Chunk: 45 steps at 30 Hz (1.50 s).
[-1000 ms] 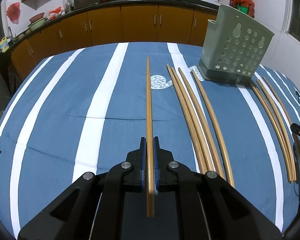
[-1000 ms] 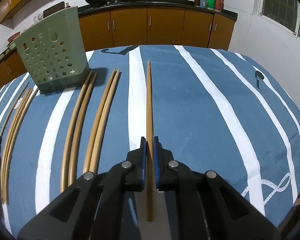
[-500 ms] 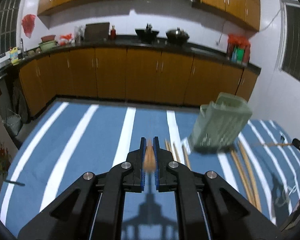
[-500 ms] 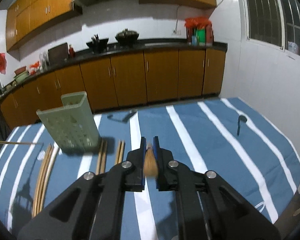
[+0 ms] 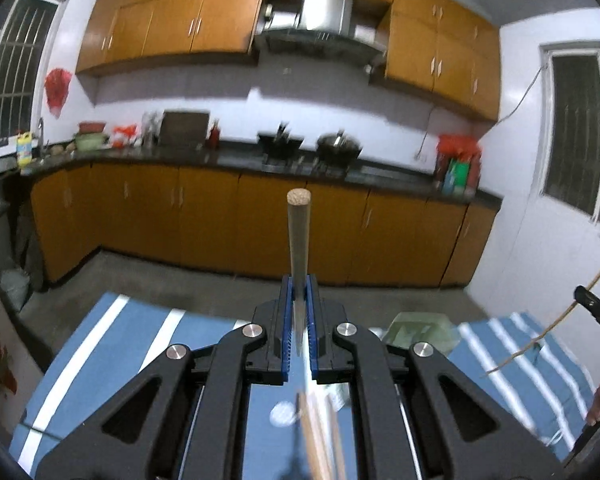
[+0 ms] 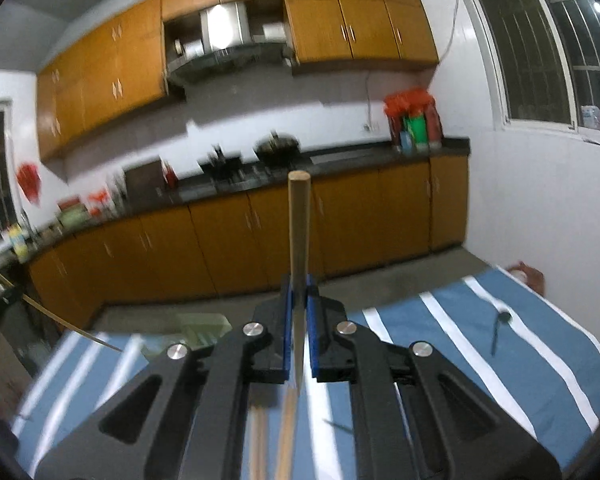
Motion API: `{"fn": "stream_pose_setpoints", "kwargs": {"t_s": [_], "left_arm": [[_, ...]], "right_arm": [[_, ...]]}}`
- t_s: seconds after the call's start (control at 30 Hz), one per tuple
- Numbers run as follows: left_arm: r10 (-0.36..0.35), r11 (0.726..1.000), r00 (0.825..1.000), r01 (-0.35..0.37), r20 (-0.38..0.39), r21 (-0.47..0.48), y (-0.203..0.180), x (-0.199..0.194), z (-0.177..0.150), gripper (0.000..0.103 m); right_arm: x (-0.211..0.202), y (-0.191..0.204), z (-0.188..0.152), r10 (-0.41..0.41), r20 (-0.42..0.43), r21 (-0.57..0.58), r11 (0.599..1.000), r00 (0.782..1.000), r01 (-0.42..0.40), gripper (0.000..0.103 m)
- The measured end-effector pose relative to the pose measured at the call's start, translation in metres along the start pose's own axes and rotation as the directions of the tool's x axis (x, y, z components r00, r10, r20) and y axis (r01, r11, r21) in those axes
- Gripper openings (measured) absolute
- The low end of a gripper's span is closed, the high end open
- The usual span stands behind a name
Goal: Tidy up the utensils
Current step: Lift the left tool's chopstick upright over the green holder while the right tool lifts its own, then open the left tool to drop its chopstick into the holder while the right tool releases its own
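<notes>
My left gripper (image 5: pixel 299 300) is shut on a wooden chopstick (image 5: pixel 298 236) that points forward, raised well above the table. My right gripper (image 6: pixel 299 300) is shut on another wooden chopstick (image 6: pixel 299 224), also raised and pointing forward. The green perforated utensil holder (image 5: pixel 418 330) shows low in the left wrist view, and blurred in the right wrist view (image 6: pixel 198 330). More chopsticks (image 5: pixel 320 432) lie on the cloth below the left gripper. The right gripper with its chopstick (image 5: pixel 552 326) shows at the right edge of the left wrist view.
The table carries a blue cloth with white stripes (image 6: pixel 500 344). Orange kitchen cabinets (image 5: pixel 220 220) and a dark counter with pots stand beyond the table. A dark small object (image 6: pixel 500 326) lies on the cloth at the right.
Both grippers have lifted their chopsticks off the cloth and tilted upward, so the views now look at the cabinets. The table has dropped to the bottom of both views.
</notes>
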<state>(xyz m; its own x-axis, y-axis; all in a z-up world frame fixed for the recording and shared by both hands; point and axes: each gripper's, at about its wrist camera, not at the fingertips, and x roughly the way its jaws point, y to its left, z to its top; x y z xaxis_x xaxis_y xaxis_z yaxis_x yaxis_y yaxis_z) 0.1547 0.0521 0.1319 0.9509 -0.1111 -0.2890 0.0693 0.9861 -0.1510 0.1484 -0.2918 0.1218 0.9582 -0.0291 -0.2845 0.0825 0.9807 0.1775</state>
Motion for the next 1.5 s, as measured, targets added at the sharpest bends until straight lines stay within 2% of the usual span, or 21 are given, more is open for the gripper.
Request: {"fn": "stream_pose_setpoints", "kwargs": {"t_s": [0.13,0.27,0.5,0.87,0.93,1.03,1.07,1.17,1.37,1.5], "left_arm": [[-0.063,0.998,0.995,0.064,0.078,-0.012,-0.018,-0.012,0.018,0.007],[-0.116,0.993,0.988,0.117,0.101,0.000,-0.038,-0.010,0.020,0.007],[-0.183,0.983,0.983,0.183,0.010,0.015,-0.061,0.020,-0.001,0.007],[-0.186,0.982,0.973,0.191,-0.135,0.018,-0.065,0.062,-0.032,0.007],[-0.188,0.982,0.969,0.191,-0.162,0.003,-0.063,0.067,-0.035,0.007],[-0.193,0.981,0.965,0.192,-0.177,-0.027,-0.057,0.069,-0.036,0.009],[-0.194,0.981,0.965,0.192,-0.177,-0.031,-0.057,0.069,-0.037,0.012],[-0.185,0.983,0.969,0.181,-0.162,-0.040,-0.053,0.065,-0.035,0.037],[-0.194,0.980,0.974,0.188,-0.115,-0.061,-0.047,0.051,-0.029,0.042],[-0.196,0.978,0.979,0.191,-0.056,-0.078,-0.040,0.032,-0.024,0.048]], "right_arm": [[-0.014,0.013,0.028,0.082,0.104,0.026,0.996,0.991,-0.085,0.008],[-0.015,0.032,0.040,0.143,0.163,0.014,0.989,0.976,-0.147,0.008],[0.015,0.061,0.024,0.174,0.105,-0.049,0.984,0.979,-0.169,0.008],[0.060,0.078,-0.010,0.162,-0.036,-0.068,0.984,0.986,-0.164,0.008],[0.061,0.079,-0.016,0.164,-0.048,-0.069,0.984,0.985,-0.167,0.010],[0.058,0.080,-0.018,0.164,-0.041,-0.072,0.983,0.986,-0.167,0.027],[0.055,0.079,-0.018,0.164,-0.031,-0.070,0.984,0.986,-0.166,0.032],[0.051,0.077,-0.017,0.163,-0.021,-0.067,0.984,0.986,-0.164,0.036],[0.036,0.066,-0.012,0.152,0.006,-0.049,0.987,0.988,-0.151,0.043],[0.024,0.050,-0.014,0.109,0.009,-0.039,0.993,0.994,-0.109,0.046]]}}
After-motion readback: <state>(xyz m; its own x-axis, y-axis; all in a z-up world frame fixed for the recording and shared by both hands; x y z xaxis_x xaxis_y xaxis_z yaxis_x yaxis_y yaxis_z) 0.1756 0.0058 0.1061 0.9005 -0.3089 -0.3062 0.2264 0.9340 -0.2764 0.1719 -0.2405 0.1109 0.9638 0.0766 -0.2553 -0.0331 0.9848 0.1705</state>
